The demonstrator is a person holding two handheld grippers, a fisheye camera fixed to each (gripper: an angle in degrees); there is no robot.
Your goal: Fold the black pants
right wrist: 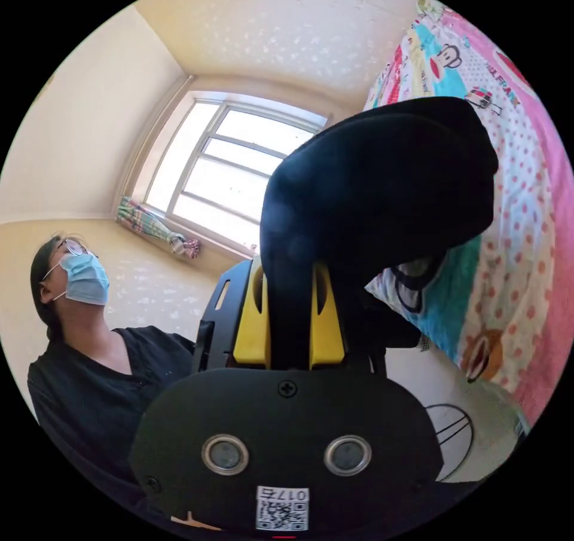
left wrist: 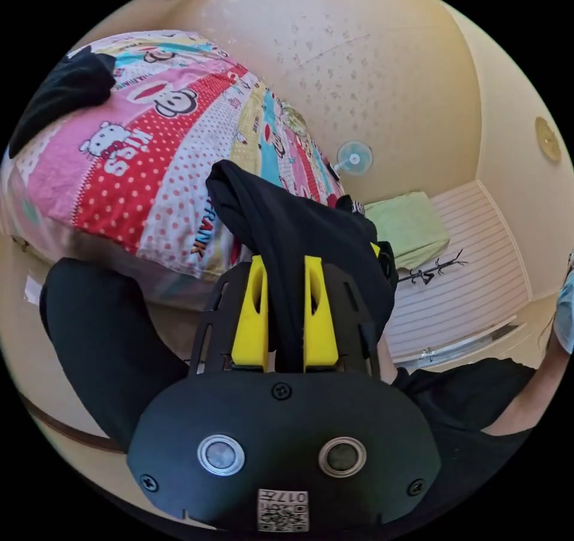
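Between the two yellow jaws of the left gripper (left wrist: 286, 278), in the left gripper view, runs a bunched fold of the black fabric pants (left wrist: 299, 230); both jaws press on the cloth, which rises past their tips and drapes off to the right. Behind the pants lies a bed under a bright cartoon-print quilt with red polka-dot and pink patches (left wrist: 137, 164), and another dark piece of cloth (left wrist: 66, 95) sits at its far left end. Farther right, a small pale-blue fan (left wrist: 354, 158) stands near a folded light-green cloth (left wrist: 406, 227), with a black branching coat rack (left wrist: 431, 269) just beside it.

Seen from the right gripper view, the right gripper (right wrist: 289, 308) likewise has its yellow jaws closed on a thick gather of the same black pants (right wrist: 382, 194), which balloons above the jaws. The quilt (right wrist: 526, 218) fills the right side. To the left, a person in a dark top (right wrist: 84, 379) stands before a large bright window (right wrist: 233, 176).
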